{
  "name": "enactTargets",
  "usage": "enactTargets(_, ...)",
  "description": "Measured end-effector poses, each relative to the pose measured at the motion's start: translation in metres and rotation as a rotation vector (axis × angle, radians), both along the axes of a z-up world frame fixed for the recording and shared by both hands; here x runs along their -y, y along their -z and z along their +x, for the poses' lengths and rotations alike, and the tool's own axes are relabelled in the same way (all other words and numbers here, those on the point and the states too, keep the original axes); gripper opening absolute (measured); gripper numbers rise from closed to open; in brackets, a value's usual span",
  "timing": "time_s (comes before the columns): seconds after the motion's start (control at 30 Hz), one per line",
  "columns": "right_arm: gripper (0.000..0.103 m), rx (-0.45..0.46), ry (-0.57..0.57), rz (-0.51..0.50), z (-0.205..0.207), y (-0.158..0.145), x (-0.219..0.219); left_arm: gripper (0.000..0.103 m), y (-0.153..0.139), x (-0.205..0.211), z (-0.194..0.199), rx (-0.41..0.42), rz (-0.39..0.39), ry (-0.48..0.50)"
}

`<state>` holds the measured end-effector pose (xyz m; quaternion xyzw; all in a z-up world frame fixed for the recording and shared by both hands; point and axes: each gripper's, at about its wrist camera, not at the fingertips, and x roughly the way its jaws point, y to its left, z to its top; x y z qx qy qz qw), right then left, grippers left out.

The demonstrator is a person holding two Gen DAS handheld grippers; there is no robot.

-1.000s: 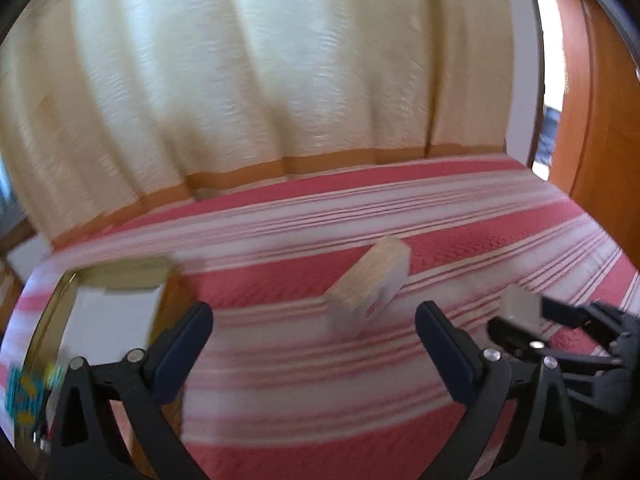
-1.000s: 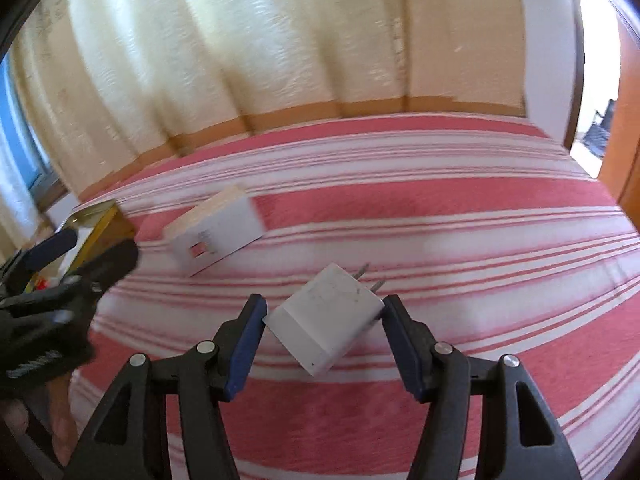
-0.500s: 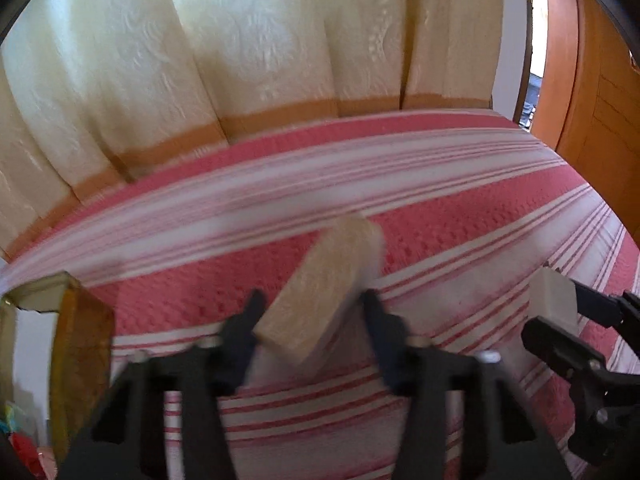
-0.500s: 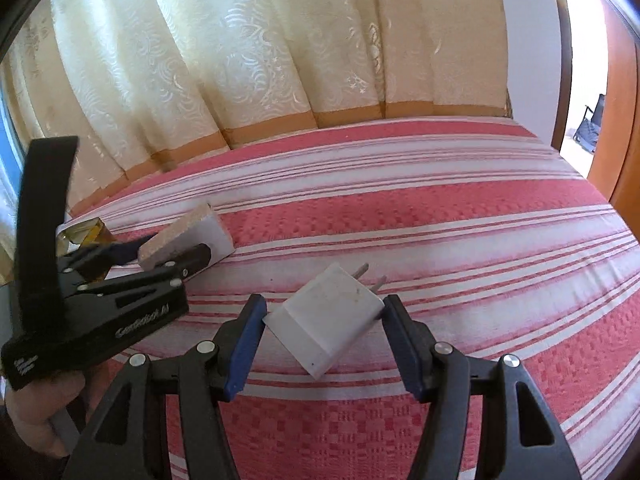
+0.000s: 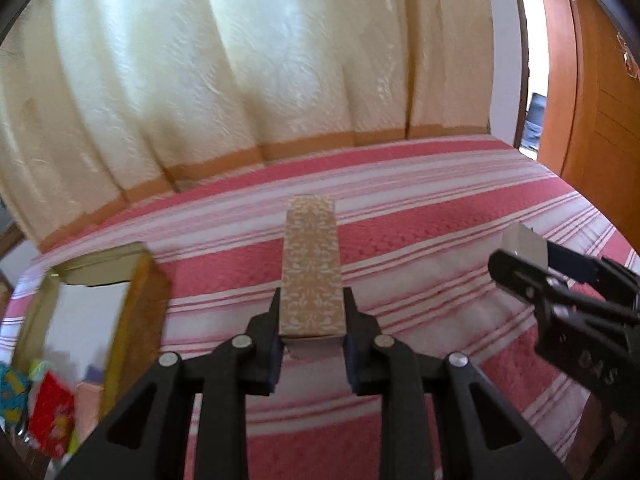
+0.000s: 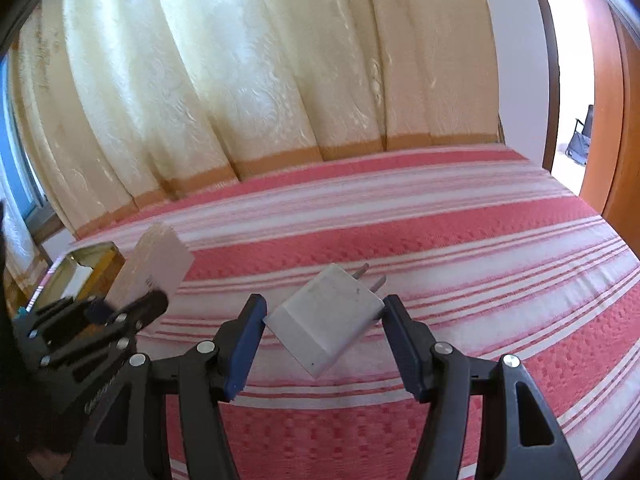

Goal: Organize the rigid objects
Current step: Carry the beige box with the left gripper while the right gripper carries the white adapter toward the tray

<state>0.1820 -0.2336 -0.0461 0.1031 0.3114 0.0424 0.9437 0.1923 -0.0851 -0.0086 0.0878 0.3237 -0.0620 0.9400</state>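
Observation:
My left gripper [image 5: 312, 316] is shut on a long beige patterned box [image 5: 311, 268] and holds it above the red-and-white striped bedspread [image 5: 420, 240]. The box also shows in the right wrist view [image 6: 154, 268], at the left. My right gripper [image 6: 323, 316] is shut on a white plug adapter [image 6: 328, 316], gripped corner to corner, prongs pointing away. The adapter also shows in the left wrist view [image 5: 524, 246], at the right. A gold-rimmed open box [image 5: 132, 300] sits at the left on the bed.
Colourful small items [image 5: 44, 412] lie inside the gold box. Cream curtains [image 5: 240, 80] hang behind the bed. A wooden door [image 5: 592, 100] stands at the right. The gold box also shows in the right wrist view [image 6: 80, 268].
My left gripper closed on the patterned box and lifted it off the bed, turning it lengthwise. The right gripper kept holding the adapter, nearly still.

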Motion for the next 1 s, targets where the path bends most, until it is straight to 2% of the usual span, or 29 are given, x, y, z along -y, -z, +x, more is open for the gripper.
enactTargets(0.2, 0.062, 0.065, -0.013, 0.022, -0.011, -0.007, -0.014, 0.023, -0.006, -0.016, -0.031, 0.082, 0.001, -0.035)
enactTargets(0.33, 0.062, 0.065, -0.033, -0.021, -0.01, -0.009, -0.031, 0.023, -0.01, -0.025, -0.051, 0.153, 0.005, -0.066)
enactTargets(0.5, 0.062, 0.079, -0.045, -0.057, -0.016, -0.012, -0.048, 0.023, -0.009, -0.038, -0.067, 0.2, 0.007, -0.089)
enactTargets(0.6, 0.062, 0.105, -0.039, -0.067, -0.022, -0.015, -0.052, 0.023, -0.01, -0.049, -0.08, 0.241, -0.025, -0.104)
enactTargets(1.0, 0.062, 0.168, -0.061, -0.08, -0.038, -0.024, -0.075, 0.023, -0.015, -0.073, -0.103, 0.3, -0.056, -0.121)
